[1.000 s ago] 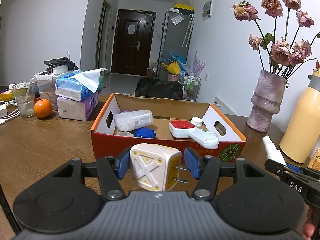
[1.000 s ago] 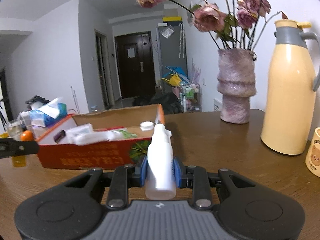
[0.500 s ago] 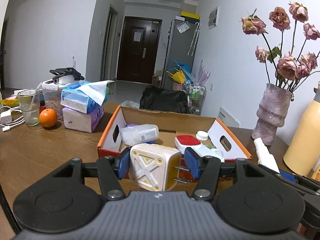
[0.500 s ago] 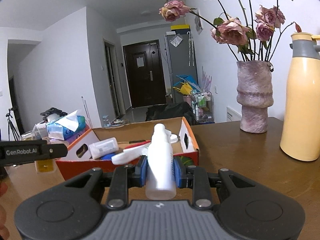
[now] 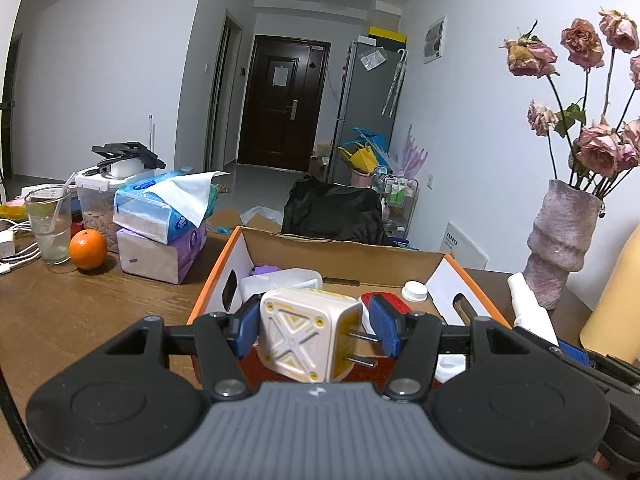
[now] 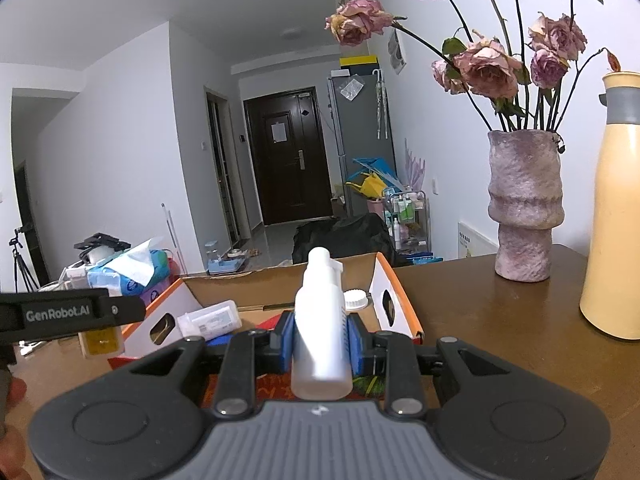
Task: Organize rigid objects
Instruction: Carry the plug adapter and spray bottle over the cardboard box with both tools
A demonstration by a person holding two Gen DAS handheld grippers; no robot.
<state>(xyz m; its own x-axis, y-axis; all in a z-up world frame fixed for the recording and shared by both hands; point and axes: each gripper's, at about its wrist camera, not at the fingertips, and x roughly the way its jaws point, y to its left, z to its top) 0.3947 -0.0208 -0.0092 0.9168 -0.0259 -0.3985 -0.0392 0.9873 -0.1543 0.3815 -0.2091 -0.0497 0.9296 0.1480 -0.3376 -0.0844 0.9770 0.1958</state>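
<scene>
Several items already lay in the box (image 5: 224, 276) at frame centre, while the left gripper (image 5: 314, 330) clamped a charger (image 5: 308, 334) and the right gripper (image 6: 320, 344) clamped a spray bottle (image 6: 320, 332) before it, neither yet put in.

The right gripper (image 6: 320, 344) clamps a white spray bottle (image 6: 321, 332) between its blue pads (image 6: 355, 346), nozzle up, over the near edge of an open cardboard box (image 6: 280, 278). In the box lie a clear container (image 6: 210, 322) and a white cap (image 6: 355, 300). The box sits on a brown table (image 6: 500, 320) — a vase (image 6: 524, 208) of dried roses and a yellow flask (image 6: 614, 216) stand well to its right. At far left the left gripper (image 6: 68, 314) pokes in, a yellow-white item under it.
</scene>
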